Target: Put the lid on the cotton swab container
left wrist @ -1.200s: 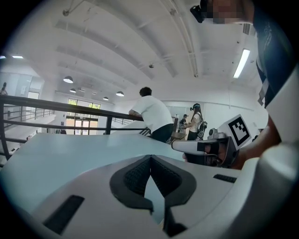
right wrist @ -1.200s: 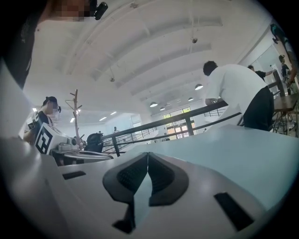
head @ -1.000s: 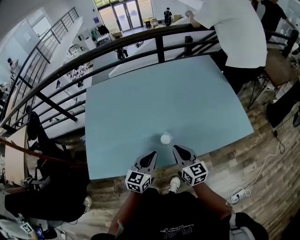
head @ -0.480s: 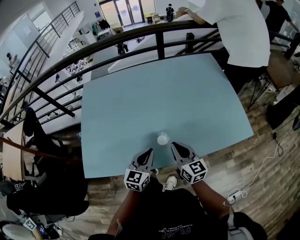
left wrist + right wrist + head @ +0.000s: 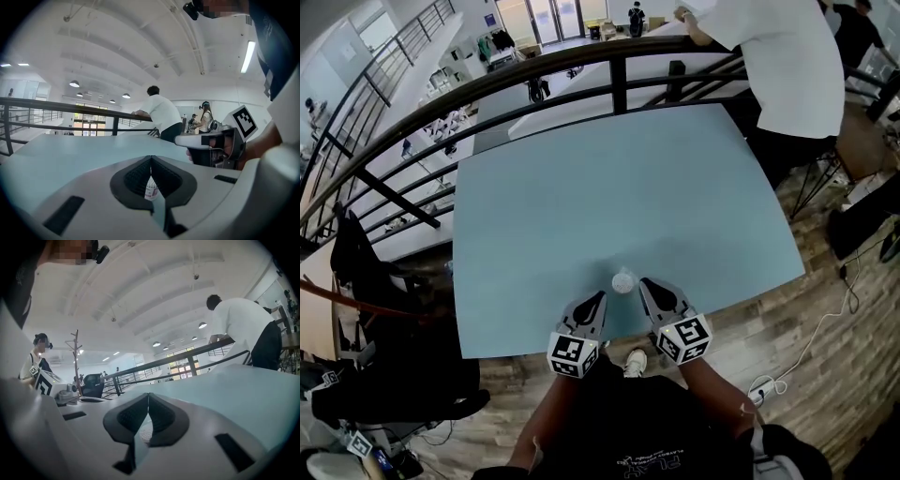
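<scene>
A small round white cotton swab container (image 5: 623,280) stands on the light-blue table (image 5: 581,178) near its front edge. My left gripper (image 5: 599,299) sits just to its front left, my right gripper (image 5: 644,284) just to its right; neither touches it. Both are shut with nothing held. In the left gripper view the jaws (image 5: 151,158) meet at the tips, and the container (image 5: 151,190) shows low in the gap behind them. The right gripper view shows its jaws (image 5: 148,395) closed too, with a white ribbed round thing (image 5: 146,431) below them. Whether the lid is on, I cannot tell.
A black railing (image 5: 619,80) runs along the table's far edge. A person in a white shirt (image 5: 778,56) leans on it at the far right corner. Wooden floor with a white cable (image 5: 806,347) lies to the right; a dark chair (image 5: 366,272) stands at the left.
The head view has shifted slightly. Both grippers stay shut and have edged a little closer to the container, which has not moved on the table.
</scene>
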Demonstrator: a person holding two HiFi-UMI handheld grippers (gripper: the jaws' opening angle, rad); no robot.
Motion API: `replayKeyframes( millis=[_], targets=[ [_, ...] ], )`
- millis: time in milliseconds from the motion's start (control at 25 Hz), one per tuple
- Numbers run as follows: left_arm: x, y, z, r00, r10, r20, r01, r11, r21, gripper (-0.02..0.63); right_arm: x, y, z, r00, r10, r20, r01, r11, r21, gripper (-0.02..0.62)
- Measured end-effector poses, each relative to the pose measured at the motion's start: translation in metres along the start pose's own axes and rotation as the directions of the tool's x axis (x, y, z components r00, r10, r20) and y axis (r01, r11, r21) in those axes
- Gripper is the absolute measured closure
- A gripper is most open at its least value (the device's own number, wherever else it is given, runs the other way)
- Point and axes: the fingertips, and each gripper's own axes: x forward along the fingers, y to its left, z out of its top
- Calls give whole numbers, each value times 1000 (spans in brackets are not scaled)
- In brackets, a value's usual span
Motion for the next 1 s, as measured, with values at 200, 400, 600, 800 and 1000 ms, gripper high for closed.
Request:
replayKeyframes(
  millis=[200, 400, 600, 800, 1000],
  targets=[
    [13, 2, -4, 1000, -14, -7, 15, 1000, 25, 594, 8, -8, -4, 1000, -8, -17, 8, 1000, -8, 577],
    [23, 1, -14, 999, -36, -9, 36, 998, 55, 594, 11, -16, -14, 998, 0, -57, 0, 1000, -8, 577],
    [21, 3, -20, 999, -45, -7, 45, 996, 80, 566, 19, -10, -15, 998, 0, -65, -2, 1000, -28, 577],
    [24, -1, -33, 997, -77, -24, 79, 992, 97, 454, 22, -6, -21, 997, 5, -75, -7, 999, -33, 577],
    [33, -8, -46, 996, -84, -43, 89, 986, 138, 360, 18, -11, -31, 994, 12, -104, -16, 999, -35, 577]
  ],
)
